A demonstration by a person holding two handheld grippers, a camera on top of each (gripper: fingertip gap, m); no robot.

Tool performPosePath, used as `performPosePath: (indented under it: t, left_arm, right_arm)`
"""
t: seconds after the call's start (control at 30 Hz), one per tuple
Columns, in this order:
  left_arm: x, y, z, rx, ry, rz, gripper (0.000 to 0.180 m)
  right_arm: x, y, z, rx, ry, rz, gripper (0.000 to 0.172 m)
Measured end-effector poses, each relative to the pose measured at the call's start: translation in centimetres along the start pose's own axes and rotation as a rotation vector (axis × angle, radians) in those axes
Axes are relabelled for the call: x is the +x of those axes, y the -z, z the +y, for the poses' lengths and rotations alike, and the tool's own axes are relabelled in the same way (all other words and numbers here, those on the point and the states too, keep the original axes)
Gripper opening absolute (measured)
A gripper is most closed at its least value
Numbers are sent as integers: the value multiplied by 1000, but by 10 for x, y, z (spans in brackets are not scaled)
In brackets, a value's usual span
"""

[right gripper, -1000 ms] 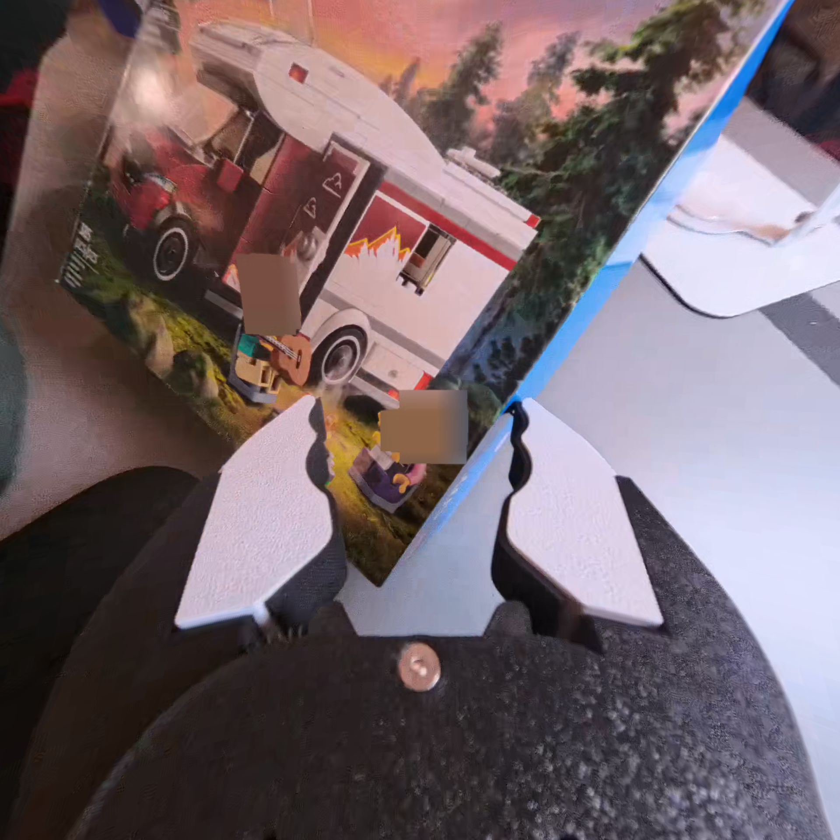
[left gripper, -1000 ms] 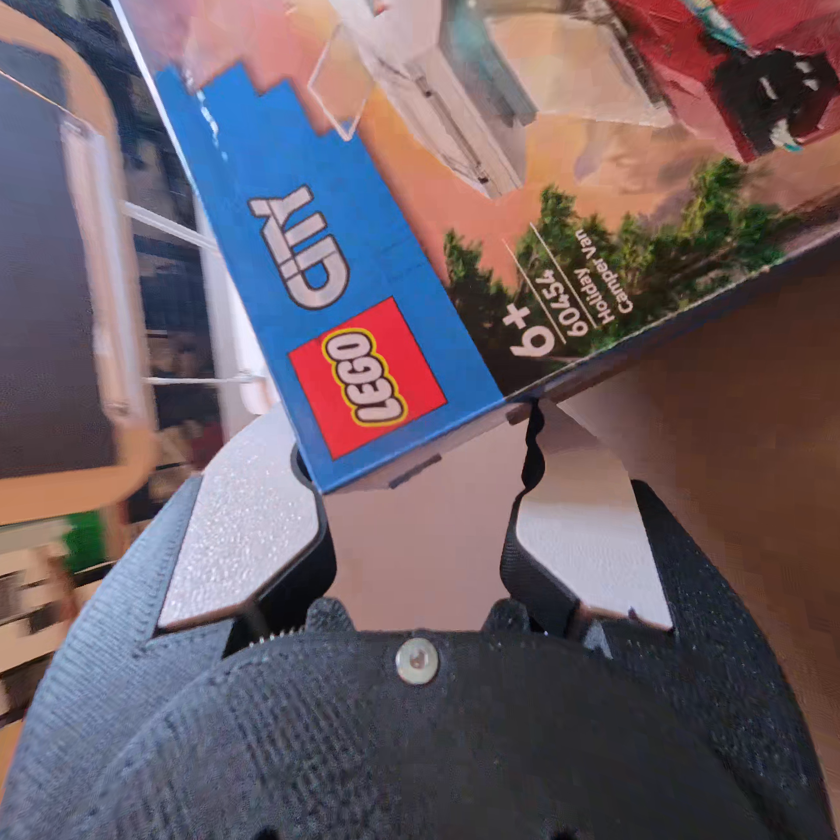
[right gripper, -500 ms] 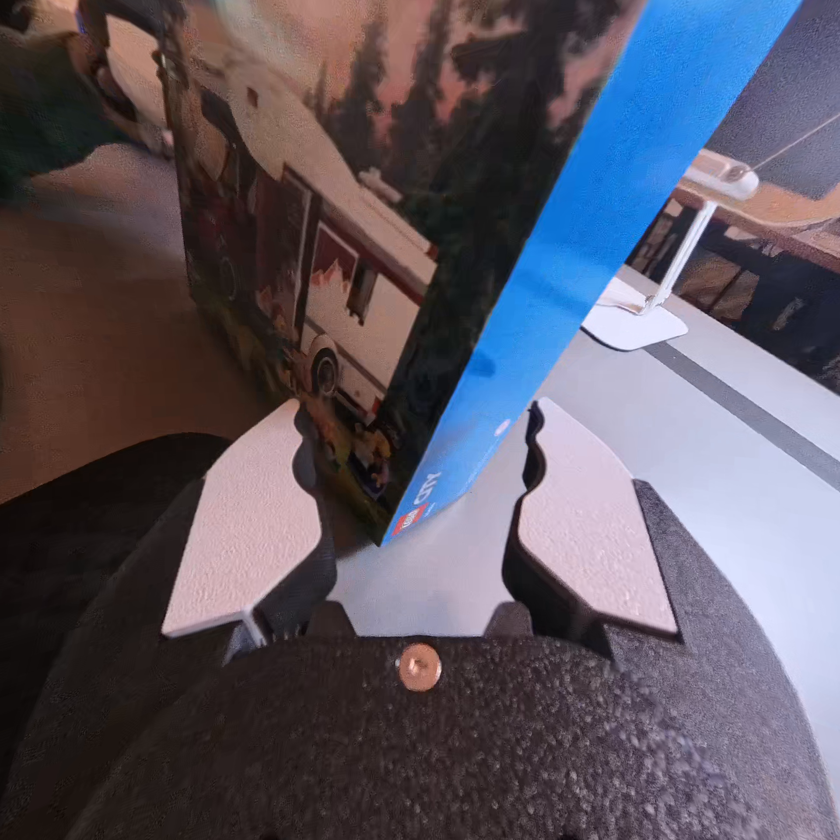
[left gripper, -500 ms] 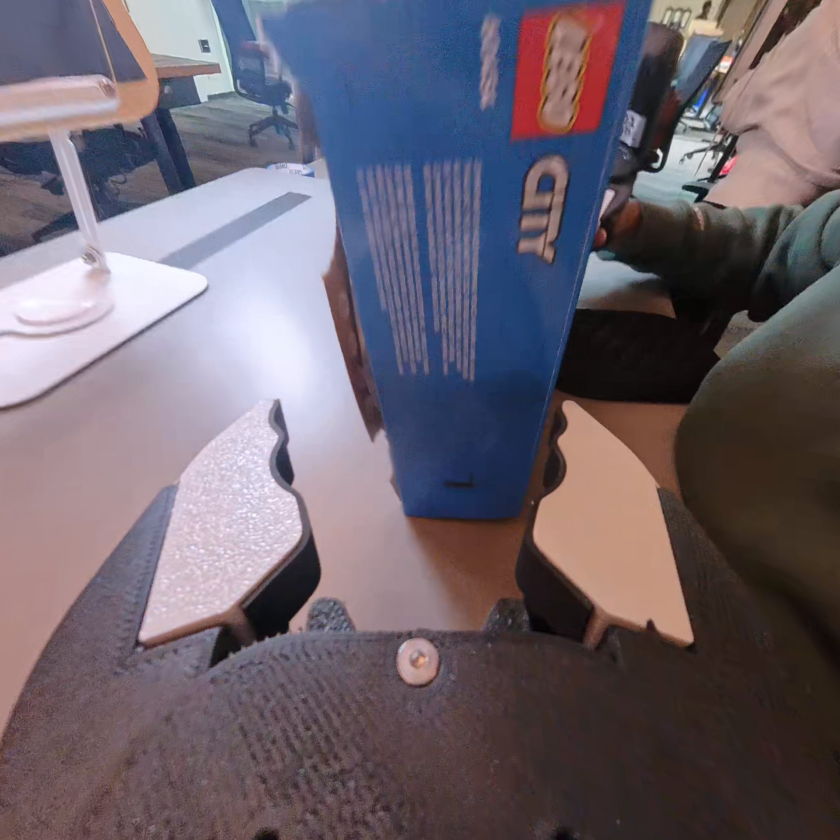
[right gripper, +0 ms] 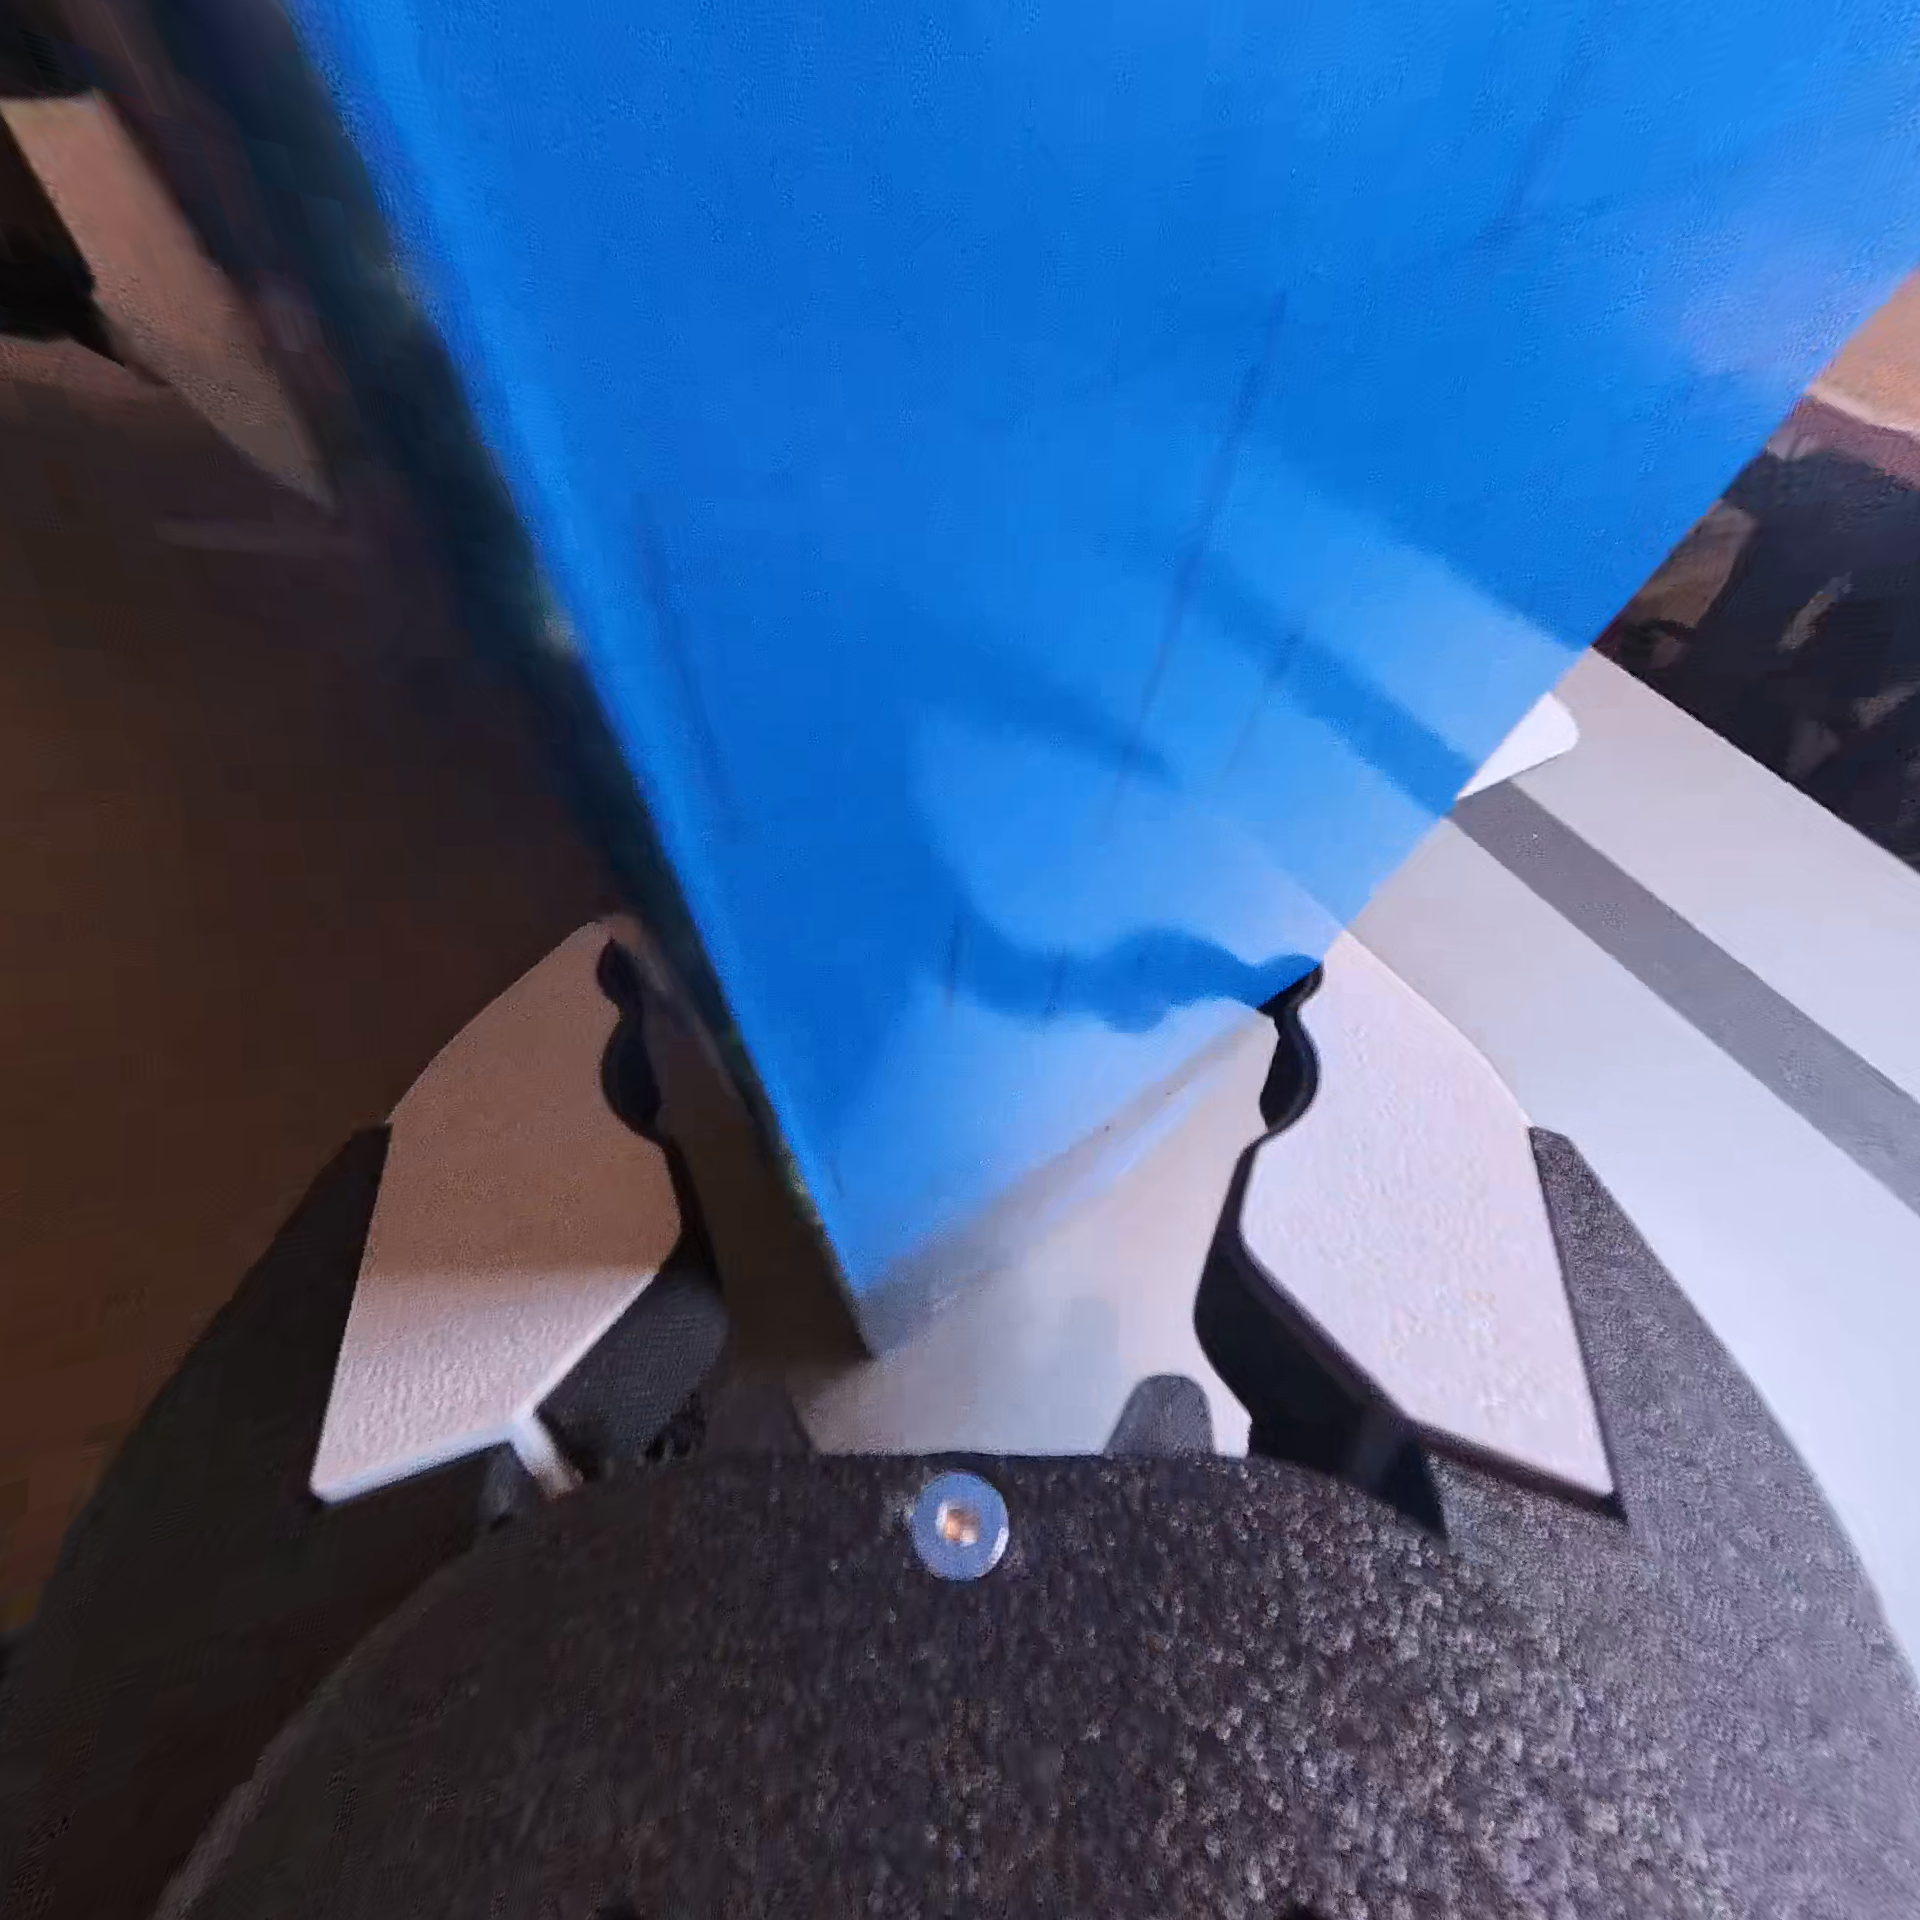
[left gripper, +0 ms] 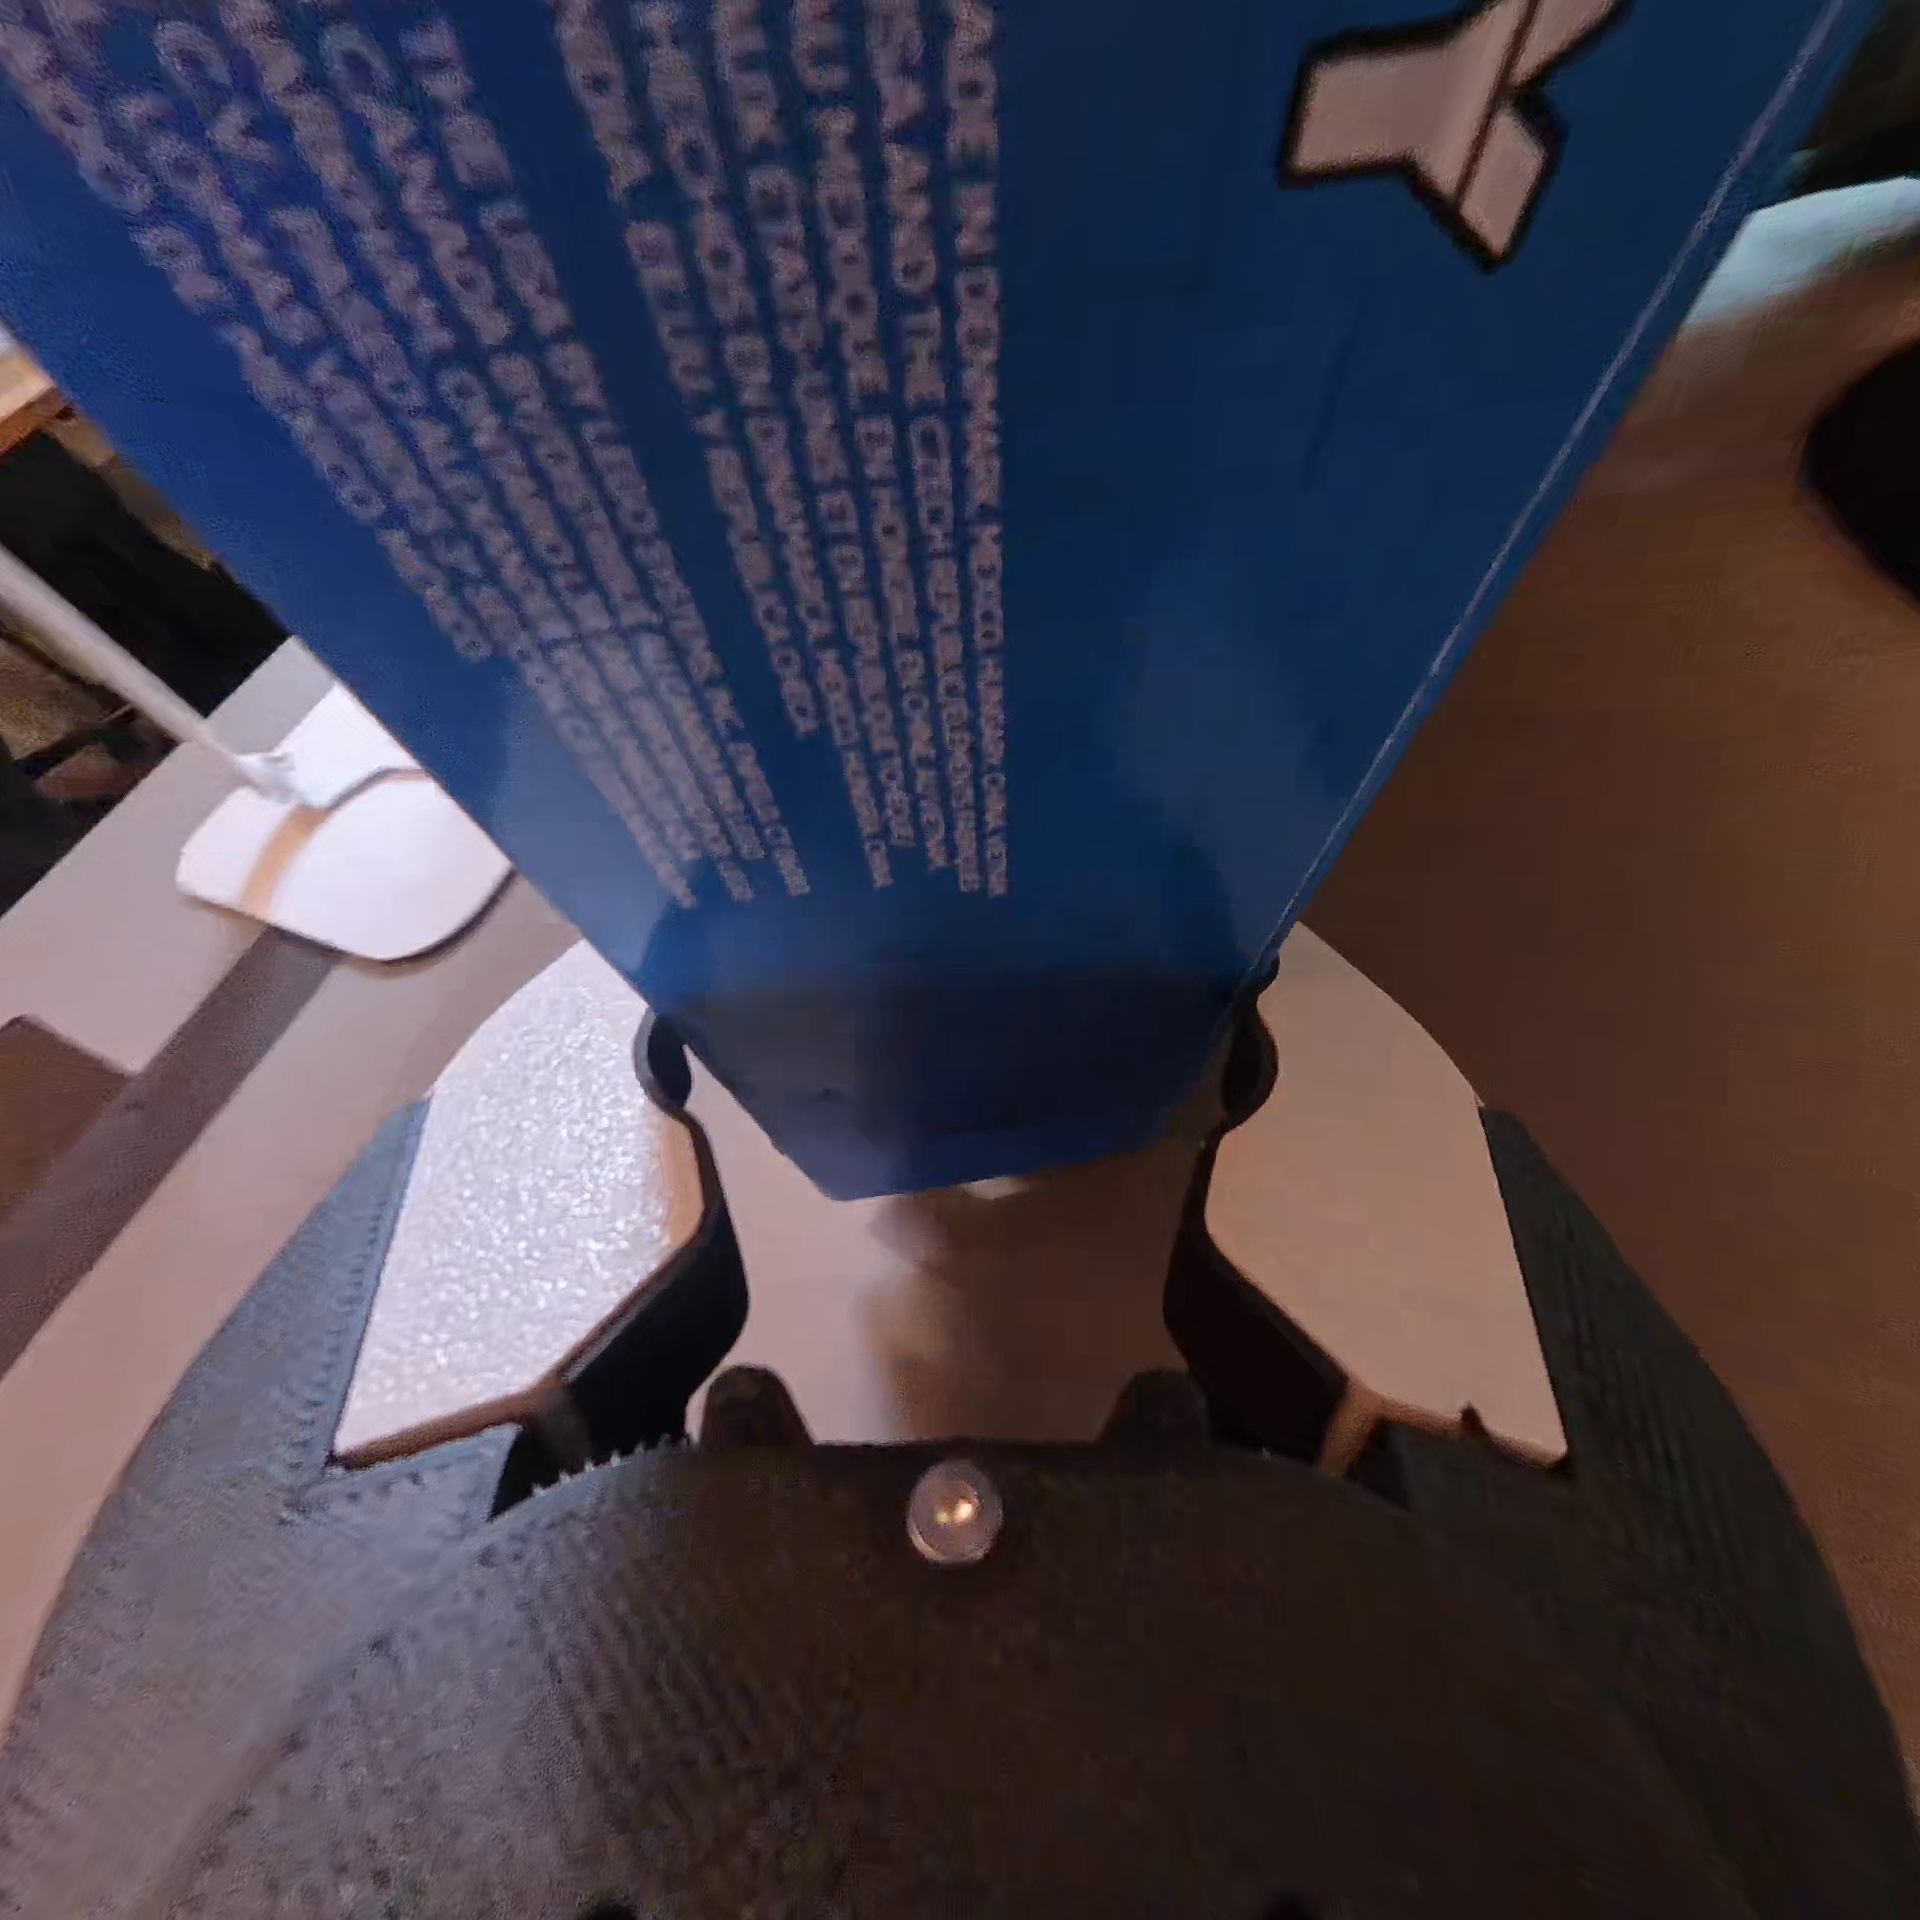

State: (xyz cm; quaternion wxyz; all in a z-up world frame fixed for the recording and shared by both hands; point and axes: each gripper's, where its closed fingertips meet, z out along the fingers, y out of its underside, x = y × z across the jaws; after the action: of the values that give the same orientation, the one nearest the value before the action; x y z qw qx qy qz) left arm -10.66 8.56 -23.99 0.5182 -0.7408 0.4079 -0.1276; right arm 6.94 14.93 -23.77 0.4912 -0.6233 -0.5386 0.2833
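Table (left gripper: 1621, 935): blue box (left gripper: 935, 468) between left tool (left gripper: 956, 1023) tips (both touching).

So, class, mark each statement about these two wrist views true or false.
1. A blue box sits between the left gripper's fingers. True.
2. Its face in the left wrist view is unprinted. False: it carries white print.
3. The right wrist view shows a red box. False: the box is blue.
4. A dark stripe crosses the table. True.
5. A white stand base lies on the table. True.
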Motion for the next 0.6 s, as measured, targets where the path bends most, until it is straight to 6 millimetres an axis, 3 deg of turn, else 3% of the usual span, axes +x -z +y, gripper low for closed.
performPosePath:
  t: [0.13, 0.23, 0.37, 0.5, 0.6]
  left_arm:
    - [-86, -23, 14, 4, 143, -112, 108]
    - [-112, -40, 15, 51, 299, -25, 110]
    - [-106, -61, -1, 115, 236, 113, 120]
    - [-107, -65, -2, 110, 236, 125, 120]
    - [-112, -57, 3, 107, 281, 97, 123]
  right_arm:
    - [54, -49, -5, -29, -65, 46, 116]
    - [82, -77, -9, -19, -173, -28, 118]
    - [88, -95, -11, -20, -102, -27, 124]
    - [92, -92, -9, -14, -96, -13, 124]
    - [90, -86, -8, -17, -75, -3, 121]
